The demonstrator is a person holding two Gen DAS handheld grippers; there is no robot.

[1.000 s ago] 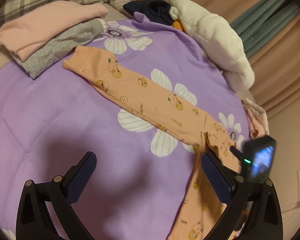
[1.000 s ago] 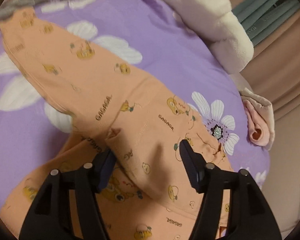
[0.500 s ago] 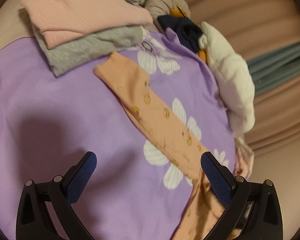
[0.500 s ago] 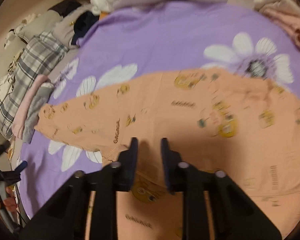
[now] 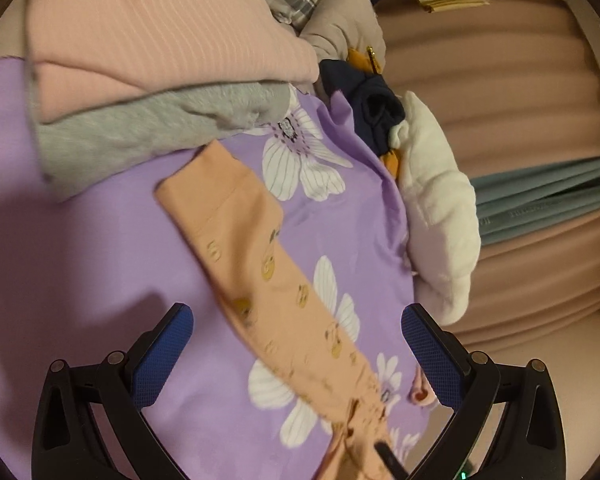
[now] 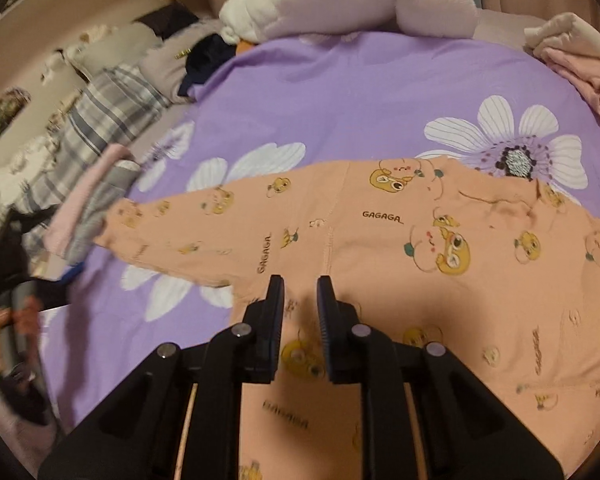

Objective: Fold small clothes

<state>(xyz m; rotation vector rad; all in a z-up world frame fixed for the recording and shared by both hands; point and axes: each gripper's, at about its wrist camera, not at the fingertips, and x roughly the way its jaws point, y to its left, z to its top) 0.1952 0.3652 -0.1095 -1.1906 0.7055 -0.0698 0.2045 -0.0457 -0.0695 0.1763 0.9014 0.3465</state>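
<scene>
Bedspread: my purple flowered cover (image 6: pixel 340 92) fills both views and carries everything else.
Orange garment: the small peach top with yellow cartoon prints (image 6: pixel 380 240) lies flat across the middle of the cover, one sleeve stretched out toward the folded pile; in my left view that sleeve (image 5: pixel 244 240) runs up from between my fingers, its cuff just beside the grey piece.
Folded pile: a pink ribbed item (image 5: pixel 152 28) sits on a grey one (image 5: pixel 140 128) at the far edge of the cover.
White plush: a fluffy white thing (image 5: pixel 440 200) rests along the cover's edge, touching a dark navy cloth (image 5: pixel 372 108).
Pink cloth: a small crumpled piece (image 6: pixel 580 76) lies at the far right corner.
Left gripper: mine (image 5: pixel 296 344) hangs over the sleeve with the blue pads spread wide, gripping nothing.
Right gripper: mine (image 6: pixel 300 300) is down at the garment near the armpit, jaws drawn narrow; whether fabric is pinched between them I cannot tell.
</scene>
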